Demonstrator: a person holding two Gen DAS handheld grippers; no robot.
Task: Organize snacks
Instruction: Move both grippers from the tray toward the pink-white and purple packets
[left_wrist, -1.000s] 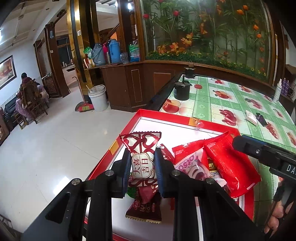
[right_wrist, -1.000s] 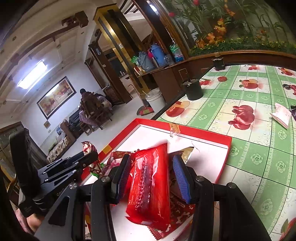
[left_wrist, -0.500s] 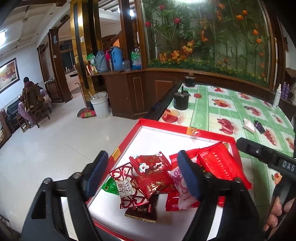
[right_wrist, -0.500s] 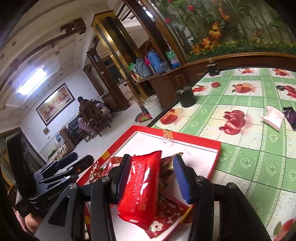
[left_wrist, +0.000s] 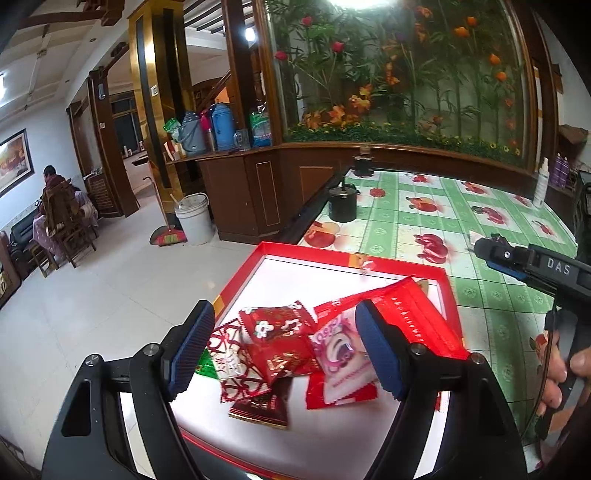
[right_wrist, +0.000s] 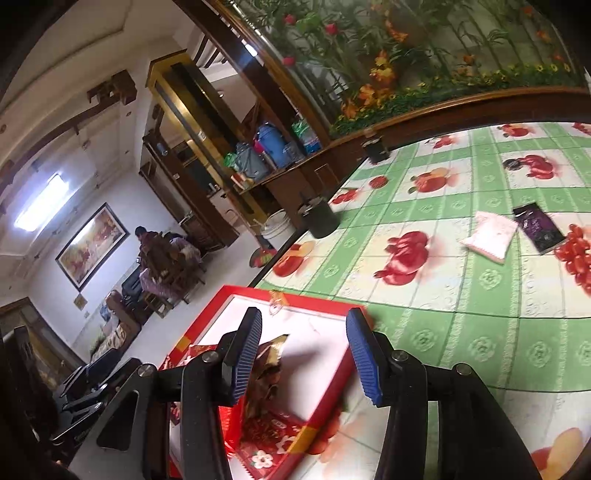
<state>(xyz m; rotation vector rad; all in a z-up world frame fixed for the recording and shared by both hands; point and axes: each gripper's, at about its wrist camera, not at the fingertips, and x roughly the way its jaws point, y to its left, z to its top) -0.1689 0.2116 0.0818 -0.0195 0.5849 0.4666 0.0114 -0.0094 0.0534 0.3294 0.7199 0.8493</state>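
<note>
Left wrist view: the left gripper (left_wrist: 286, 349) hangs wide open over the red tray (left_wrist: 369, 257), holding nothing; a heap of snack packets (left_wrist: 284, 343) lies on the tray's white floor between its blue pads (left_wrist: 192, 347), with a long red packet (left_wrist: 413, 314) beside them. The right gripper (right_wrist: 304, 354) is spread just as wide and empty above the tray's near corner. Out on the green fruit-print tablecloth (right_wrist: 461, 302), well apart from the tray, lie a white packet (right_wrist: 489, 236) and a dark purple packet (right_wrist: 537, 227), just beside each other
</note>
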